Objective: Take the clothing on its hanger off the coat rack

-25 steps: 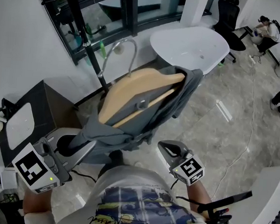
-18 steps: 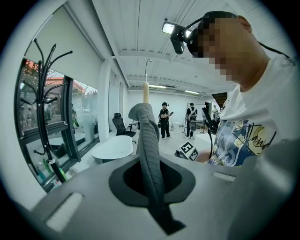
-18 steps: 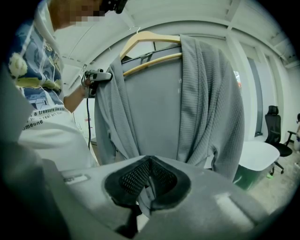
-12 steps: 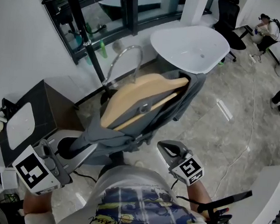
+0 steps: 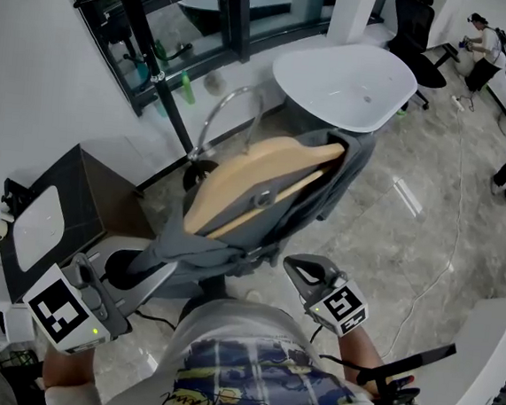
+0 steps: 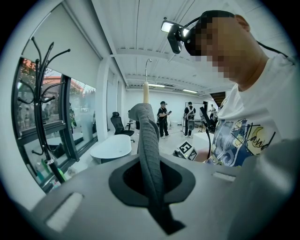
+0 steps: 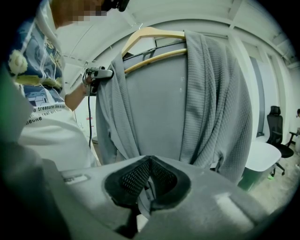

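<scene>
Pinching the garment (image 5: 337, 183) in the left gripper (image 6: 152, 187), right gripper (image 5: 296, 266) clenched beside it, the person should keep the hanger (image 5: 246, 179) level, clear of the far-left rack (image 5: 148, 45).

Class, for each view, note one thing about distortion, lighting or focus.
Head view: even daylight, glare on the glossy floor. Left gripper view: strong fisheye bows the coat rack, corners dark. Right gripper view: grey garment sharp, right gripper close and soft.
</scene>
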Action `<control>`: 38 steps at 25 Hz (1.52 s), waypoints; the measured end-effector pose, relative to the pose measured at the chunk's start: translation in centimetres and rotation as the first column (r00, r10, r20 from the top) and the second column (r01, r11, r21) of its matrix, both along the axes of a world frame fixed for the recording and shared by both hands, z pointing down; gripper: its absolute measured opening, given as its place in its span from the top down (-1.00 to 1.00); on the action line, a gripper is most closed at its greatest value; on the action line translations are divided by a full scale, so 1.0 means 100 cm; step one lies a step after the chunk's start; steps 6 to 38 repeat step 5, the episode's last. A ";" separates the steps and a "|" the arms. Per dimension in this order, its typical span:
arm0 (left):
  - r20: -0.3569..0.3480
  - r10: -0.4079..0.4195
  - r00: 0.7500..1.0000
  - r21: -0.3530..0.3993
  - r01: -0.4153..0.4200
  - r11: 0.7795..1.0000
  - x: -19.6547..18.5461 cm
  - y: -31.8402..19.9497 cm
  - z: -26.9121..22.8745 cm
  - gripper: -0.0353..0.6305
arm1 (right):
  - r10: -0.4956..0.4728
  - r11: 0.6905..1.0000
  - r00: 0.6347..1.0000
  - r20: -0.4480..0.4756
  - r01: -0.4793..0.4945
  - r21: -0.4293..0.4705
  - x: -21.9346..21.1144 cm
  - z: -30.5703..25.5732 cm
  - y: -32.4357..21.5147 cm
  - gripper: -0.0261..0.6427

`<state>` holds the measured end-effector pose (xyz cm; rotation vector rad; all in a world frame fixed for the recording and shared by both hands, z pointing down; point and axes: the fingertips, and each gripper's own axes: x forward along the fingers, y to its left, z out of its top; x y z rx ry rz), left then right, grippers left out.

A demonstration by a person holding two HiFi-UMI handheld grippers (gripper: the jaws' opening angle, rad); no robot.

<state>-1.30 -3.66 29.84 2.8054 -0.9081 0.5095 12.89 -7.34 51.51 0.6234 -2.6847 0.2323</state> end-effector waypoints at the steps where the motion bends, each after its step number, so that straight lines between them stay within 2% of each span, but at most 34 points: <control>1: 0.001 0.001 1.000 -0.001 -0.001 1.000 0.001 -0.001 0.001 0.88 | 0.000 1.000 1.000 0.000 0.000 0.000 0.001 0.001 0.000 0.92; 5: 0.003 0.008 1.000 0.006 -0.008 1.000 0.010 -0.001 0.008 0.88 | 0.001 1.000 1.000 -0.001 -0.001 0.009 0.008 0.007 -0.001 0.92; 38: 0.003 0.008 1.000 0.006 -0.008 1.000 0.010 -0.001 0.008 0.88 | 0.001 1.000 1.000 -0.001 -0.001 0.009 0.008 0.007 -0.001 0.92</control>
